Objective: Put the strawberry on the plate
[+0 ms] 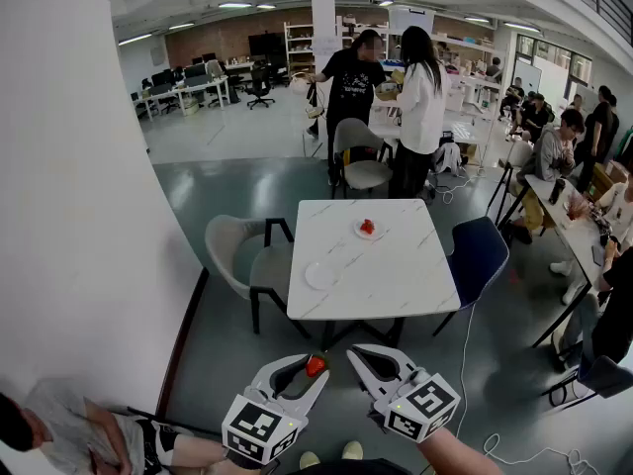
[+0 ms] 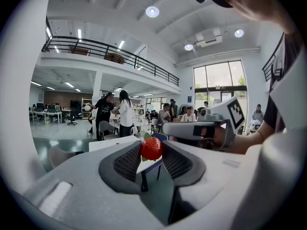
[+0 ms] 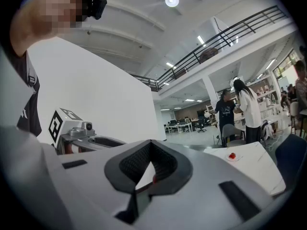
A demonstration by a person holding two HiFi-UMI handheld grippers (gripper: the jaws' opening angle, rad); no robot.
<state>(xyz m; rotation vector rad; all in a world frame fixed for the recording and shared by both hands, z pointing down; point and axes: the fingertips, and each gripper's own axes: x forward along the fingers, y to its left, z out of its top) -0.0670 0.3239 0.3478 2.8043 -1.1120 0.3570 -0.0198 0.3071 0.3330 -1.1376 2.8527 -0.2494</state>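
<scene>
A red strawberry (image 1: 316, 365) sits pinched between the pads of my left gripper (image 1: 314, 368), low in the head view and well short of the table. In the left gripper view the strawberry (image 2: 151, 148) fills the gap at the tips. My right gripper (image 1: 362, 354) hangs beside it, its tips together with nothing between them (image 3: 150, 146). On the white marble table (image 1: 396, 285) ahead lie two small white plates. The near plate (image 1: 319, 276) is bare, and the far plate (image 1: 367, 234) carries another strawberry (image 1: 367, 227).
A grey chair (image 1: 237, 255) stands left of the table, a blue chair (image 1: 480, 255) to its right and another grey chair (image 1: 361, 161) beyond. Two people (image 1: 396, 97) stand behind it. A white wall (image 1: 79, 216) runs along my left. A person (image 1: 59, 433) sits at its foot.
</scene>
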